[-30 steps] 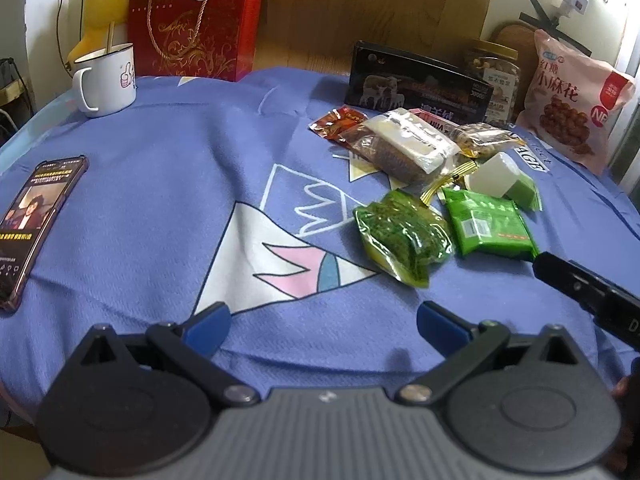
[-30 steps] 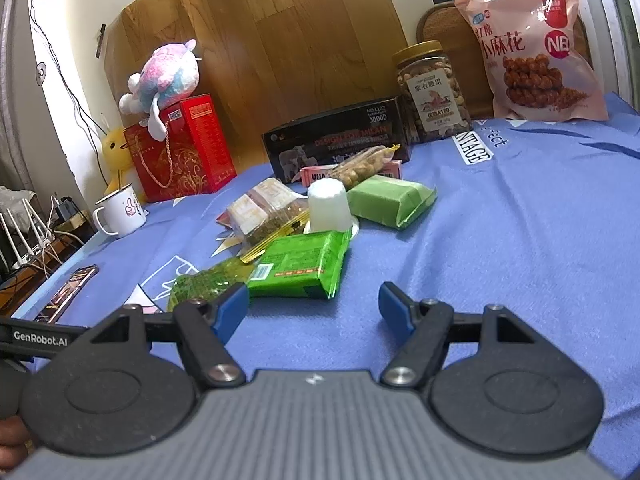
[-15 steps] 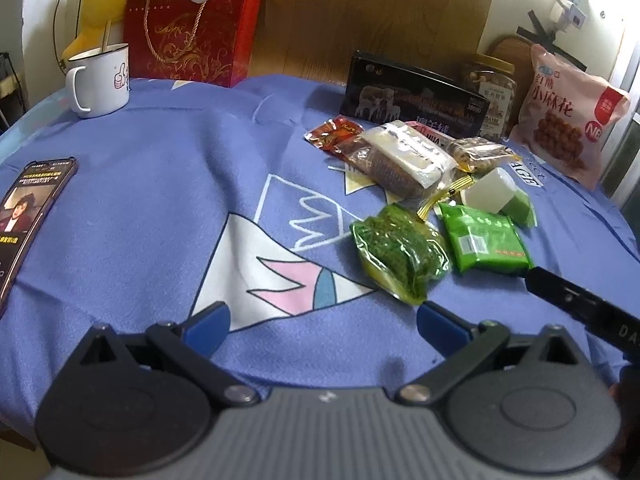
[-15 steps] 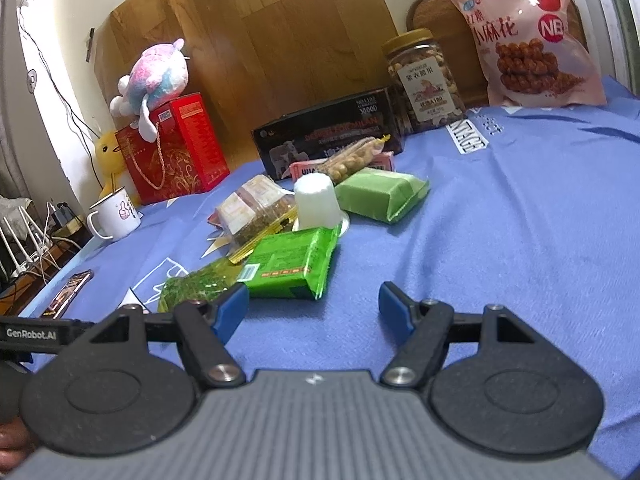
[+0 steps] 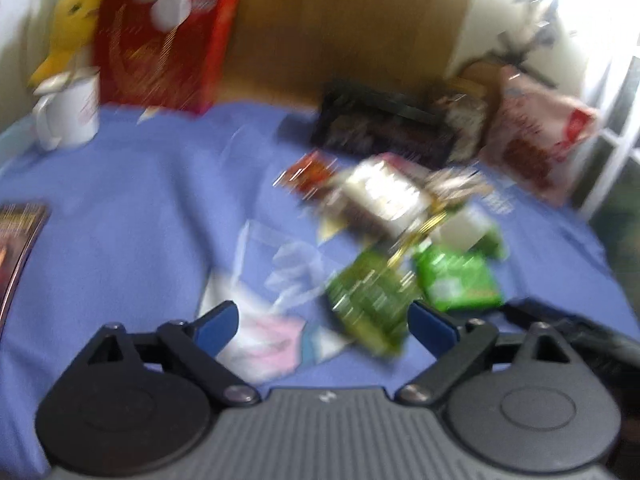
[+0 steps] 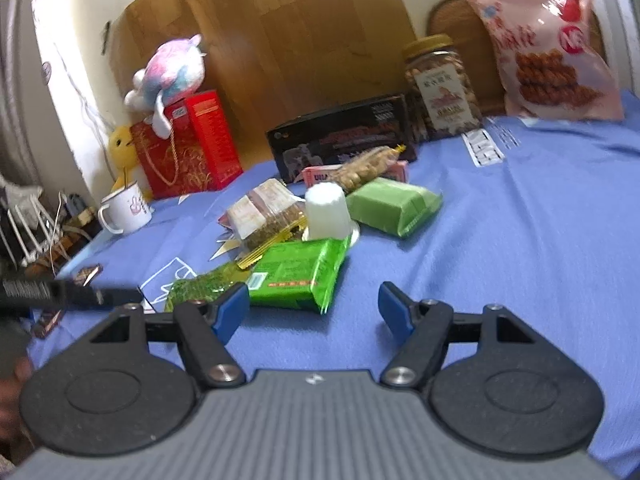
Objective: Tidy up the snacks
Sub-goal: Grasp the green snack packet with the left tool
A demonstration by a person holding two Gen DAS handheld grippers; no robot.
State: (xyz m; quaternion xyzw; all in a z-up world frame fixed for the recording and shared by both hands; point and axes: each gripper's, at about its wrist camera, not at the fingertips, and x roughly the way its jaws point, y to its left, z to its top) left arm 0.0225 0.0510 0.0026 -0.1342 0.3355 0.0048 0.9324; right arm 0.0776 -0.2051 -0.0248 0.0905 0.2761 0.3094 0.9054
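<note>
Several snack packs lie in a loose heap on the blue cloth [image 6: 520,240]. A bright green packet [image 6: 298,272] [image 5: 458,276] lies nearest, with a dark green pouch [image 6: 200,286] [image 5: 370,296] to its left. Behind them are a white cup [image 6: 326,210], a pale green pack [image 6: 394,206], a clear-wrapped cake pack [image 6: 264,214] and a nut bag [image 6: 368,166]. My left gripper [image 5: 324,322] is open and empty just short of the dark green pouch; its view is blurred. My right gripper [image 6: 314,312] is open and empty just short of the bright green packet.
A black box [image 6: 344,136], a nut jar [image 6: 440,88] and a pink snack bag [image 6: 548,44] stand at the back. A red gift box [image 6: 188,148] with plush toys, a white mug [image 6: 124,208] and a phone [image 5: 18,248] are at the left.
Both grippers have moved forward toward the snack heap, which now looks larger and closer. The left view has become blurred by motion. Both stay open.
</note>
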